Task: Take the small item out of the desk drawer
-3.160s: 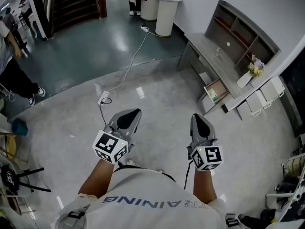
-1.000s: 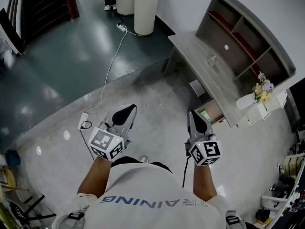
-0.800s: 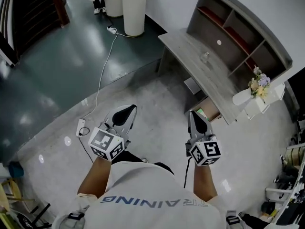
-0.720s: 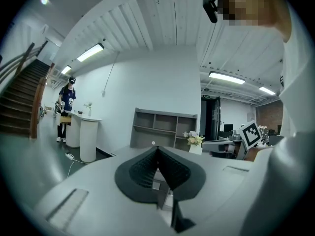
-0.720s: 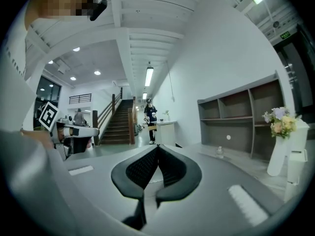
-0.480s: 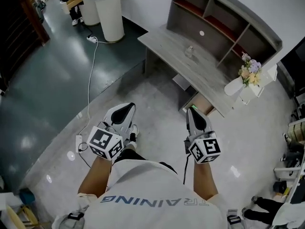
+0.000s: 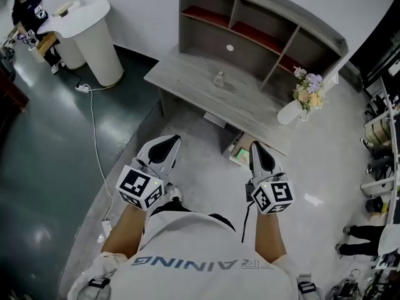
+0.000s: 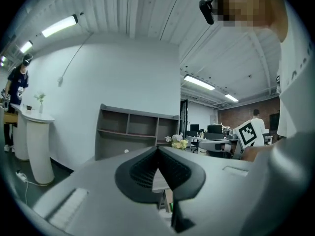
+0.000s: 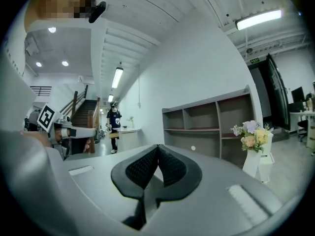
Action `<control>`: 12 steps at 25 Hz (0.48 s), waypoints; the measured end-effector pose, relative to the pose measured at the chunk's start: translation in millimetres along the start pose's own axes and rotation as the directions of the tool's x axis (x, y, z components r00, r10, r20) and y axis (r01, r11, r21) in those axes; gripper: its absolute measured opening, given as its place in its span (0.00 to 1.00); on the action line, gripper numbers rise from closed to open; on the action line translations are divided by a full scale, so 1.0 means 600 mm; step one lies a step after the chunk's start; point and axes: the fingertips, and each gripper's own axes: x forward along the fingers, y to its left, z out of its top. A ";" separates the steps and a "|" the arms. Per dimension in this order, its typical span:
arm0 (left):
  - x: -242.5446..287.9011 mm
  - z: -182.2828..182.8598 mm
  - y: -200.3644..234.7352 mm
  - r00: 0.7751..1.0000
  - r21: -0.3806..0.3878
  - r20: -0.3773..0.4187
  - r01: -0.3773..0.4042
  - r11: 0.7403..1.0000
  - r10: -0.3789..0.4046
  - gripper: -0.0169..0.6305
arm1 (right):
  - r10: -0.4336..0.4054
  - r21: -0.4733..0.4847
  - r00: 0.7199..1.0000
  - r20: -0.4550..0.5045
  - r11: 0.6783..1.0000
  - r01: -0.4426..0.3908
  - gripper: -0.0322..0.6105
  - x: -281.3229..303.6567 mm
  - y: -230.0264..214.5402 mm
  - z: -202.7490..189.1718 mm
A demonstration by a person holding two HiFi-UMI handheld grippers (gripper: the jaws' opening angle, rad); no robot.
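A grey desk (image 7: 206, 89) with a shelf unit on its back stands ahead of me in the head view. Below its front edge a wooden drawer (image 7: 240, 147) stands pulled out, with a small green and white item (image 7: 235, 155) inside. My left gripper (image 7: 169, 141) is shut and holds nothing, left of the drawer over the floor. Just right of the drawer and close to it, my right gripper (image 7: 257, 147) is also shut and holds nothing. In the left gripper view the pads (image 8: 147, 168) meet, and so do the pads (image 9: 145, 168) in the right gripper view.
A white vase of flowers (image 7: 294, 105) stands at the desk's right end, and a small glass object (image 7: 219, 79) sits on the desktop. A white pedestal table (image 7: 94, 36) with a person (image 7: 28, 8) beside it is far left. A cable (image 7: 94, 117) runs across the floor.
The view has swung round and closed in: the desk has shifted from the upper right to the middle and sits nearer. Both grippers stay shut in the same pose ahead of me.
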 end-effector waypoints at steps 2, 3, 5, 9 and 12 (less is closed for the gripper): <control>0.024 0.000 0.036 0.999 0.002 -0.014 0.037 0.999 -0.037 0.02 | -0.039 0.006 0.999 0.007 0.999 0.039 0.08 0.031 -0.002 0.005; 0.035 -0.003 0.053 0.998 0.000 -0.021 0.054 0.999 -0.054 0.02 | -0.057 0.007 0.998 0.008 0.998 0.057 0.08 0.044 -0.002 0.005; 0.058 -0.012 0.078 0.995 -0.008 -0.036 0.089 0.996 -0.089 0.02 | -0.096 0.010 0.995 0.002 0.995 0.096 0.08 0.063 -0.006 0.000; 0.112 -0.035 0.097 0.983 -0.026 -0.066 0.172 0.985 -0.174 0.02 | -0.187 0.016 0.982 -0.017 0.982 0.187 0.08 0.073 -0.031 -0.016; 0.156 -0.050 0.081 0.966 -0.039 -0.083 0.243 0.969 -0.246 0.02 | -0.263 0.030 0.964 -0.033 0.964 0.264 0.08 0.056 -0.064 -0.032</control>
